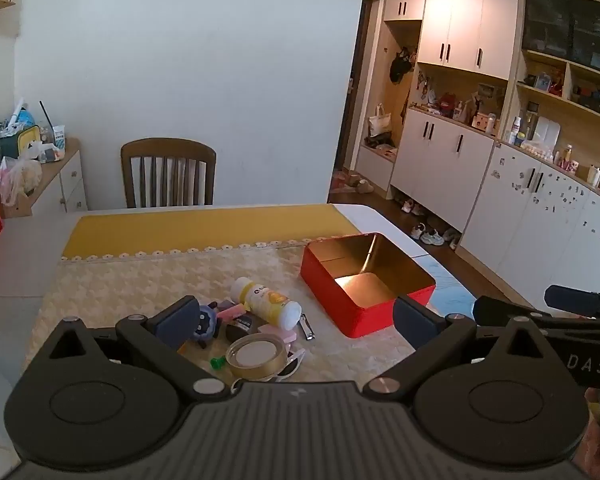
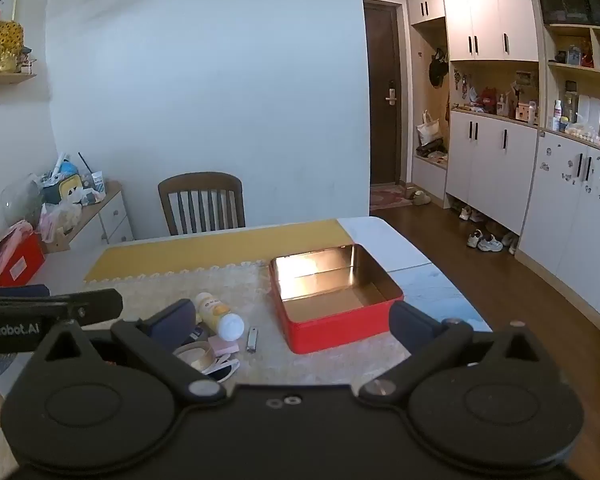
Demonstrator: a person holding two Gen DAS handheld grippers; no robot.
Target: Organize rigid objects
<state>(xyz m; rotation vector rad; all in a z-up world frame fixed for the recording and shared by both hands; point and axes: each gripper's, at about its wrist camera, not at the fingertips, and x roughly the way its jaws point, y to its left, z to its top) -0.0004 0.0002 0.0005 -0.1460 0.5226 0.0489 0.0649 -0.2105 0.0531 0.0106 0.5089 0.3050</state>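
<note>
A red tin box (image 1: 352,316) (image 2: 332,330) with a shiny gold inside stands open on the patterned table mat, with nothing in it that I can see. Left of it lies a heap of small things: a white and yellow bottle (image 1: 266,300) (image 2: 220,316) on its side, a roll of tape (image 1: 256,356) (image 2: 198,354), a nail clipper (image 1: 306,328) (image 2: 252,339), white sunglasses (image 1: 292,368), a pink block (image 1: 230,312) and a small blue plush toy (image 1: 204,324). My left gripper (image 1: 296,320) hovers open above the heap. My right gripper (image 2: 296,320) hangs open before the box.
A wooden chair (image 1: 168,172) stands at the table's far side by the white wall. White cabinets (image 2: 488,164) and shoes (image 2: 484,242) line the right side of the room. A cluttered side cabinet (image 1: 56,168) sits at the left.
</note>
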